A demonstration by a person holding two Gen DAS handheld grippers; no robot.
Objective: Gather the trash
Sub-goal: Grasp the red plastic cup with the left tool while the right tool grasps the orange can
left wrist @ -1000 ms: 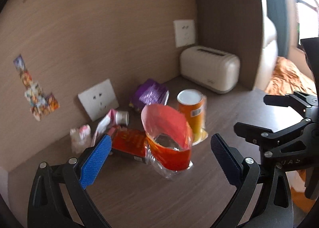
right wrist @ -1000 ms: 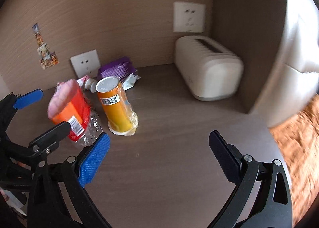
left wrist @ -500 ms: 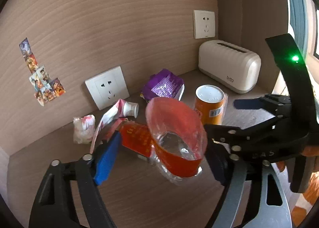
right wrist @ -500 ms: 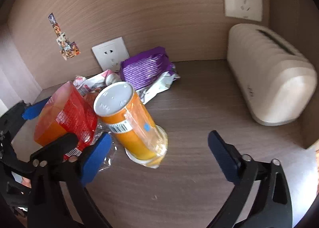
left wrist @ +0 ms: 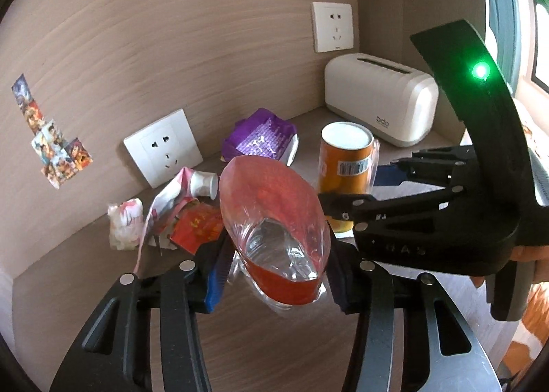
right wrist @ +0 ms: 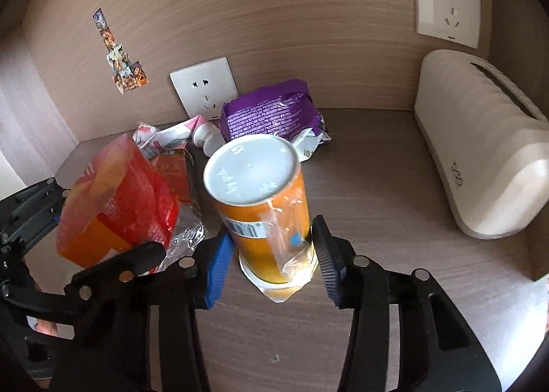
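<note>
Two grips held: my left fingers (left wrist: pixel 219 263) pinched the crumpled red bag (left wrist: pixel 274 217), my right fingers (right wrist: pixel 324 256) clasped the white-lidded orange can (right wrist: pixel 264 210), upright on the tabletop (right wrist: pixel 394 206) beside that bag.

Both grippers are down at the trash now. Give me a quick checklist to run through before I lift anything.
1. Left gripper jaws against the red snack bag: ok.
2. Right gripper straddling the orange cardboard can: ok.
3. Right jaws pressing the can: cannot tell.
4. Can upright on the wooden shelf: ok.
5. Grippers clear of each other: not ok, they overlap closely.
6. Purple wrapper collected: not ok.
</note>
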